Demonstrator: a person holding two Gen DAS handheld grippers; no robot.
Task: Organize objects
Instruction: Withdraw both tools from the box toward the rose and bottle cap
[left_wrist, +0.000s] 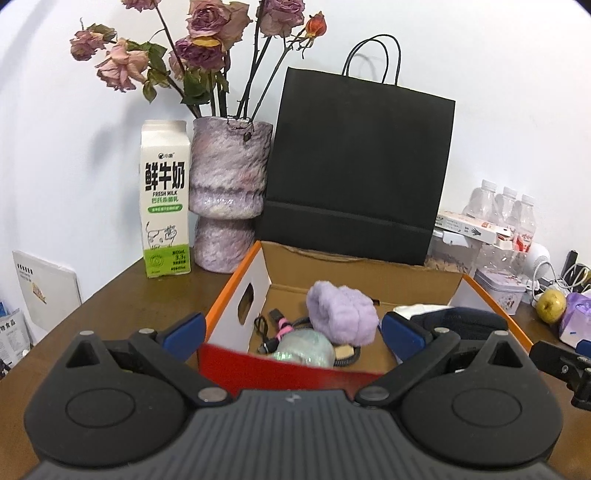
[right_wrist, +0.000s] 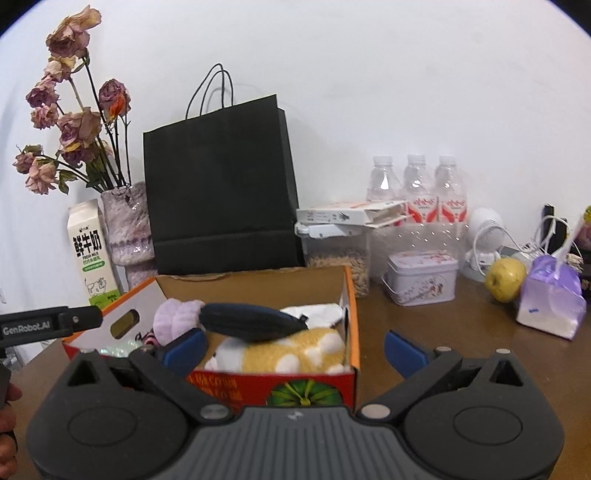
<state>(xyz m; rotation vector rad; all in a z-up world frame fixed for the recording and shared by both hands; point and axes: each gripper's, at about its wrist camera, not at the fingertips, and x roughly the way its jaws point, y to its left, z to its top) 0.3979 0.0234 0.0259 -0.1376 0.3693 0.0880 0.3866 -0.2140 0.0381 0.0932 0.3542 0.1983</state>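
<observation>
Yellow spotted plush (right_wrist: 295, 350) fills the box (right_wrist: 352, 332) (right view only)

Illumination is even, diffuse and moderately bright in both views; the source itself is not visible. The black paper bag (left_wrist: 354, 166) throws a soft shadow of its handles on the white wall (left_wrist: 498, 92) toward 11 o'clock. Strong fisheye distortion bends the table edge (left_wrist: 92, 295) and darkens corners at 1 and 11 o'clock. The cardboard box (right_wrist: 258, 380) front is blurred at close range. Slight noise; no harsh glare.
</observation>
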